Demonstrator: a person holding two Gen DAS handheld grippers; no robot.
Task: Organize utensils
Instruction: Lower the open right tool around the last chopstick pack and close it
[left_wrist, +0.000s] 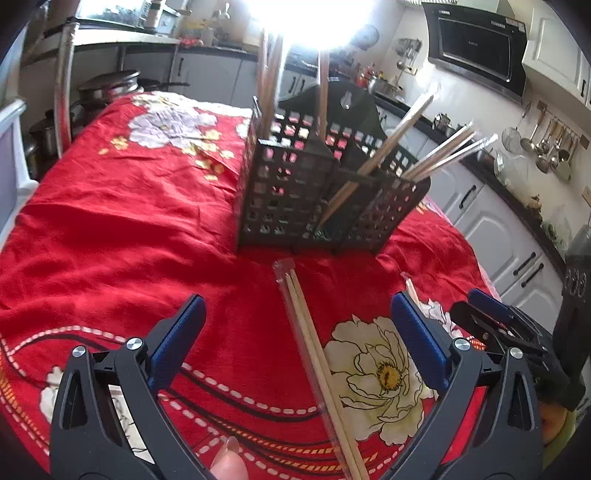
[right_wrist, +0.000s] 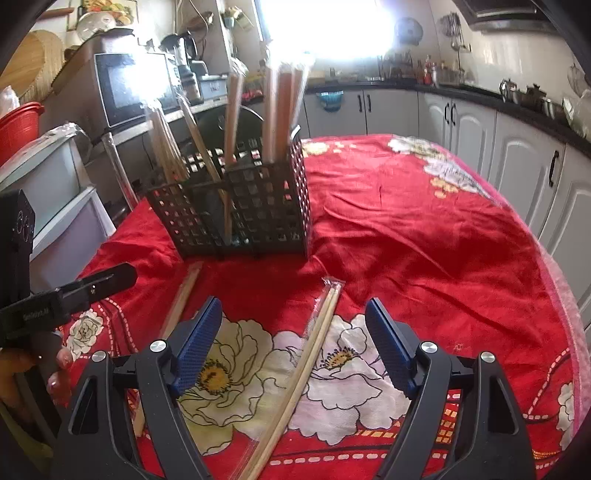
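A black lattice utensil holder (left_wrist: 314, 195) stands on the red floral tablecloth (left_wrist: 122, 221) with several wrapped chopstick pairs upright in it; it also shows in the right wrist view (right_wrist: 240, 210). My left gripper (left_wrist: 295, 314) is open above a wrapped chopstick pair (left_wrist: 317, 362) that lies between its fingers. My right gripper (right_wrist: 293, 317) is open above another wrapped pair (right_wrist: 306, 362). A third pair (right_wrist: 181, 299) lies to its left. The right gripper shows at the right edge of the left wrist view (left_wrist: 491, 325).
Kitchen cabinets (right_wrist: 517, 155) and a counter run along the far side. A microwave (right_wrist: 133, 85) and plastic drawers (right_wrist: 55, 192) stand left of the table. Pots (left_wrist: 110, 86) sit behind the table's far left corner.
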